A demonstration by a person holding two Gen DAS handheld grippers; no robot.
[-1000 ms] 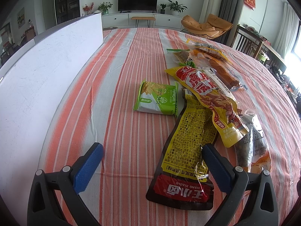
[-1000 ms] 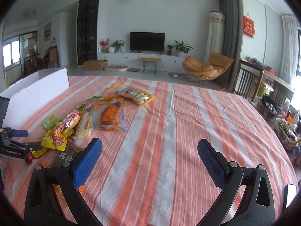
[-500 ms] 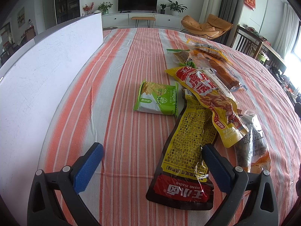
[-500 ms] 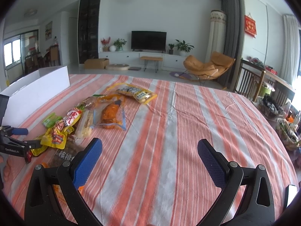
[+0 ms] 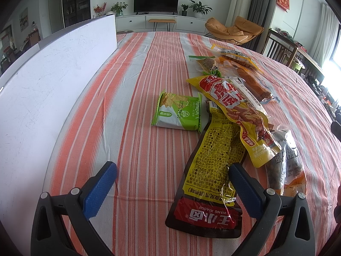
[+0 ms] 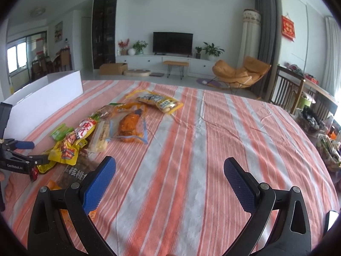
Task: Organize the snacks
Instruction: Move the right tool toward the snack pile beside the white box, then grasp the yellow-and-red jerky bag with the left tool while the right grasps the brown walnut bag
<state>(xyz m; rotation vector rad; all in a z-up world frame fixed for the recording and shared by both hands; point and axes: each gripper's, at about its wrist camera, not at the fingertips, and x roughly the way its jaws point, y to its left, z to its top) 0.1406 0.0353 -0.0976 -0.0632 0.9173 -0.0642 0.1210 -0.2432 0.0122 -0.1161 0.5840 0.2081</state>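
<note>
Both claws, left claw point(image 5: 172, 178) and right claw point(image 6: 169, 170), gape above striped tablecloth point(image 6: 191, 149).

Daylight floods in from the right, glaring at the window point(image 5: 334, 68); fisheye edges curve and darken, right view slightly soft.

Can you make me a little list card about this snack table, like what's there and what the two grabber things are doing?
Surface: orange, grey and white striped tablecloth
Container: white box, standing at the left of the snacks
Nearest snack: yellow and black pouch with red label, lying flat, partly under a yellow and red packet
Lone snack: small green and white cracker pack
Left gripper: open, holding nothing
Right gripper: open, over bare cloth
Farthest snack: clear yellow-edged bag
</note>
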